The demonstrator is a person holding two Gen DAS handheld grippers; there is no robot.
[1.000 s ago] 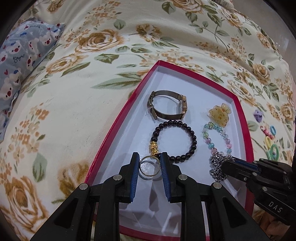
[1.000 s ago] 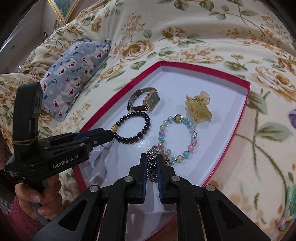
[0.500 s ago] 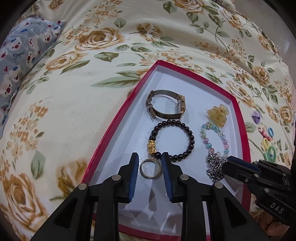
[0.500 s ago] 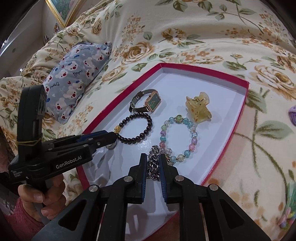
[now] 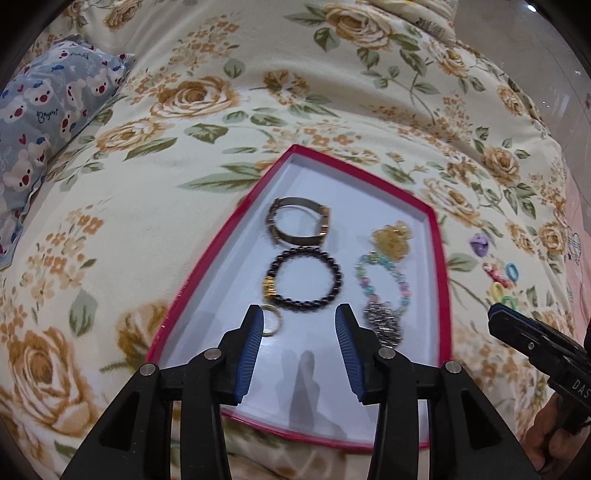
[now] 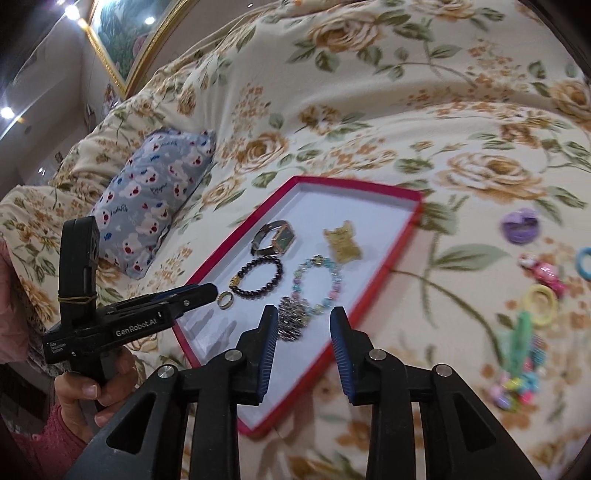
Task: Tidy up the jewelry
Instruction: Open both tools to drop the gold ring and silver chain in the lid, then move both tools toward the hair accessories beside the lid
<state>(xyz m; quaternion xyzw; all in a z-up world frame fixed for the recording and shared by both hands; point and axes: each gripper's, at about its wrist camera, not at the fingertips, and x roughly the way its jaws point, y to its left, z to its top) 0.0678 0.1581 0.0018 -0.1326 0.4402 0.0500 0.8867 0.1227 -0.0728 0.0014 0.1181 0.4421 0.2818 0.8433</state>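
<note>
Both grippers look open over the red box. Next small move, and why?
Probably swing the right gripper toward the hair ties lying loose on the bedspread. Both grippers are open and empty; the ring and chain already lie in the red box. The left gripper hangs over the box.

Shiny metal ring (image 5: 272,322); glossy bead bracelet (image 5: 303,279); soft cloth bedspread (image 5: 155,206).

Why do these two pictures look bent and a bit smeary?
Both views are fisheye, so the red box bows and the corners go black. Left wrist view: slight motion blur on the beaded bracelet. Right wrist view: hair ties smeared, ceiling lights glaring.
</note>
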